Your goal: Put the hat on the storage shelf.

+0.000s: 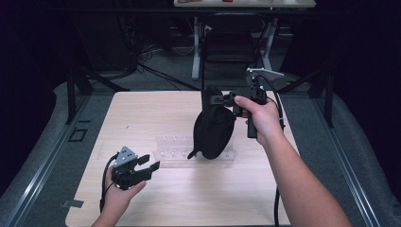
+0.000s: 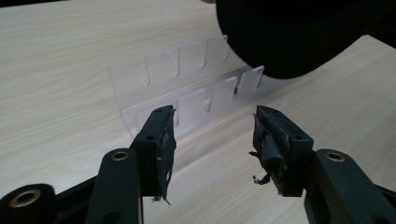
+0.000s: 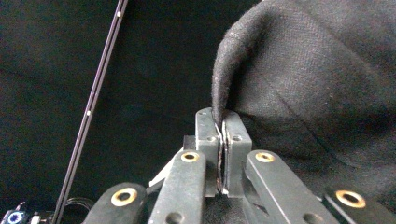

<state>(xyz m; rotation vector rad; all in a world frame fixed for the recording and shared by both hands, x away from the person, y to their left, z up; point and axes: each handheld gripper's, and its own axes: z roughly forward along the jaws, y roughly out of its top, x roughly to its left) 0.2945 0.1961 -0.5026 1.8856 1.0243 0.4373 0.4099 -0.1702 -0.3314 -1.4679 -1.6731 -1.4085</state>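
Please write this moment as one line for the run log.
right claw: shut on black cloth bag | left claw: open | bag: hangs over clear rack

Light wooden table point(image 1: 142, 118), clear slotted acrylic rack point(image 1: 172, 146) lying on it

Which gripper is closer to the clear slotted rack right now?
Left. The left gripper hangs open just short of the clear slotted rack, jaws pointing at it. The right gripper is higher, pinching the black fabric pouch that hangs over the rack's right end.

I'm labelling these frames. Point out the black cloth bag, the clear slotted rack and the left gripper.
black cloth bag point(image 1: 213, 132), high view, its bulging body.
clear slotted rack point(image 2: 161, 70), left gripper view, back wall.
left gripper point(image 1: 147, 162), high view, between the open jaws' tips.
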